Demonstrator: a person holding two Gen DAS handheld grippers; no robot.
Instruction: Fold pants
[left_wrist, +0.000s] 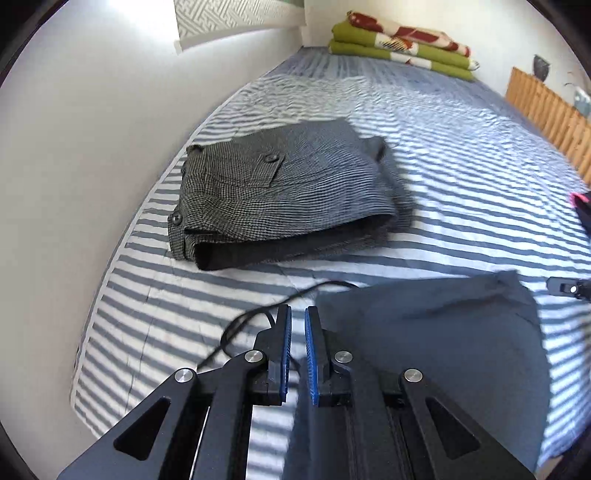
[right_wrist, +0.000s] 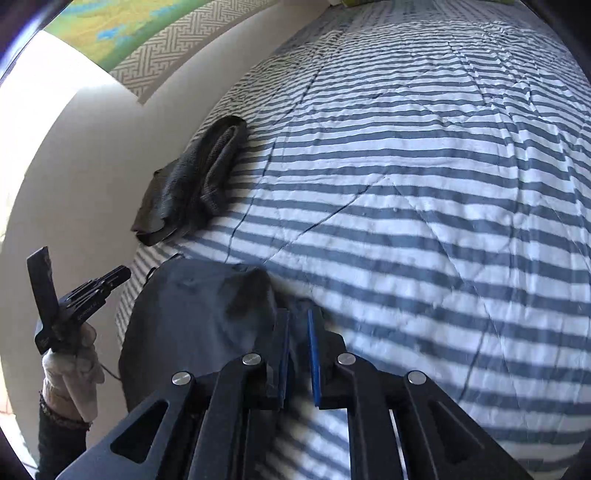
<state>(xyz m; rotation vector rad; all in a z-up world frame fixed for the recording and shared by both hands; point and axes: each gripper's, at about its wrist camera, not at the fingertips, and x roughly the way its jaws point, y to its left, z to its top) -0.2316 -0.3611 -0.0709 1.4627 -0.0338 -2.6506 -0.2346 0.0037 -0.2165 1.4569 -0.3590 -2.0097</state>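
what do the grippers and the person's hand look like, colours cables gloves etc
Both the left gripper and the right gripper are black linkage frames with silver pivot bolts and blue ribbed pads. A thin black cable trails by the left one. The left hand wears a whitish glove, dark sleeve and beaded bracelet.

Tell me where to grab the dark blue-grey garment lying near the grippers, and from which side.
Probably grip the dark blue-grey garment at its far right corner, which peaks slightly off the striped bedspread. The right gripper sits nearest that raised edge, so come in low from the near side. The rest lies flat, offering little to pinch. The left gripper could take the near left edge.
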